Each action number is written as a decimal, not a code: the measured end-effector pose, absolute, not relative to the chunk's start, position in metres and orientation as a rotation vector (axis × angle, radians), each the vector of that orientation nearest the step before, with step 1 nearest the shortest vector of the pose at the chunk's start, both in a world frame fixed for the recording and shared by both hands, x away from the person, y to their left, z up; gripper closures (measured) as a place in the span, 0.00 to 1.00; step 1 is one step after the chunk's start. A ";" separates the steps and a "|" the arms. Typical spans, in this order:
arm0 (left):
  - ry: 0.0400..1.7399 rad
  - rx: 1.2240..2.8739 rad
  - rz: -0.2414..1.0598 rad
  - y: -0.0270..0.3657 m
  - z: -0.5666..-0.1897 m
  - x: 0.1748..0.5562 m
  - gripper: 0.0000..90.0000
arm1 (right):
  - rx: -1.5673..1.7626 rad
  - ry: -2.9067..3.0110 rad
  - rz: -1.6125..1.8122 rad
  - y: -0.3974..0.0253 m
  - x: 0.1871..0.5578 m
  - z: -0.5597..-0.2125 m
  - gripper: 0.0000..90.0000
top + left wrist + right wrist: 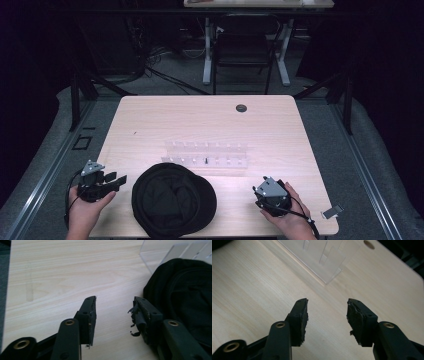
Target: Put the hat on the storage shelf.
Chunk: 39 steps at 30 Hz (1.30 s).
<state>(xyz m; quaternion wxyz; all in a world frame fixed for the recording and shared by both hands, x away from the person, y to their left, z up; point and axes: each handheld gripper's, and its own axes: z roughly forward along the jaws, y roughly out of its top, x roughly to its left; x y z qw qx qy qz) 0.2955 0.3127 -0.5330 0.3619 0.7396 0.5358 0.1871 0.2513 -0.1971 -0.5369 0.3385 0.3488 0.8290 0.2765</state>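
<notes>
A black cap [172, 200] lies crown-down on the wooden table [150, 120], near the front edge. Behind it stands a clear acrylic rack [206, 155] with small pegs and one dark item on it. A hand holds my left gripper [120, 179] open just left of the cap; in the left gripper view the cap [185, 295] lies beside the right jaw and only table shows between the jaws of the gripper [114, 307]. Right of the cap, a hand holds my right gripper [260, 192]. In the right gripper view it [327, 308] is open over bare wood, with the rack [322, 255] ahead.
A round cable hole [241, 108] sits near the table's far edge. A chair [245, 45] and another desk's legs stand beyond the table. A small grey object [332, 212] lies off the table's front right corner.
</notes>
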 end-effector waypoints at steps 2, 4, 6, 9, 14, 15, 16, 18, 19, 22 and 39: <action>1.377 1.884 0.475 0.311 -0.533 0.296 0.66 | 0.962 2.166 0.726 -0.199 0.254 -0.539 0.58; 1.375 1.886 0.462 0.310 -0.532 0.296 0.67 | 0.979 2.168 0.739 -0.201 0.256 -0.541 0.60; 1.381 1.908 0.454 0.307 -0.530 0.297 0.66 | 0.990 2.177 0.768 -0.203 0.257 -0.543 0.62; 1.404 1.912 0.409 0.305 -0.530 0.300 0.63 | 1.015 2.184 0.789 -0.203 0.258 -0.547 0.63; 1.408 1.884 0.291 0.301 -0.529 0.306 0.62 | 1.019 2.201 0.803 -0.204 0.259 -0.551 0.64; 1.408 1.884 0.291 0.301 -0.529 0.306 0.62 | 1.019 2.201 0.803 -0.204 0.259 -0.551 0.64; 1.398 1.882 0.276 0.299 -0.528 0.306 0.62 | 1.022 2.201 0.804 -0.204 0.259 -0.551 0.64; 1.401 1.902 0.270 0.296 -0.526 0.305 0.62 | 1.030 2.193 0.818 -0.204 0.259 -0.549 0.64; 1.409 1.909 0.271 0.295 -0.526 0.304 0.60 | 1.032 2.186 0.826 -0.204 0.259 -0.548 0.64; 1.449 1.912 0.206 0.293 -0.523 0.303 0.59 | 1.016 2.179 0.824 -0.202 0.260 -0.546 0.64; 1.548 1.950 -0.077 0.306 -0.514 0.317 0.67 | 1.007 2.199 0.866 -0.198 0.259 -0.538 0.64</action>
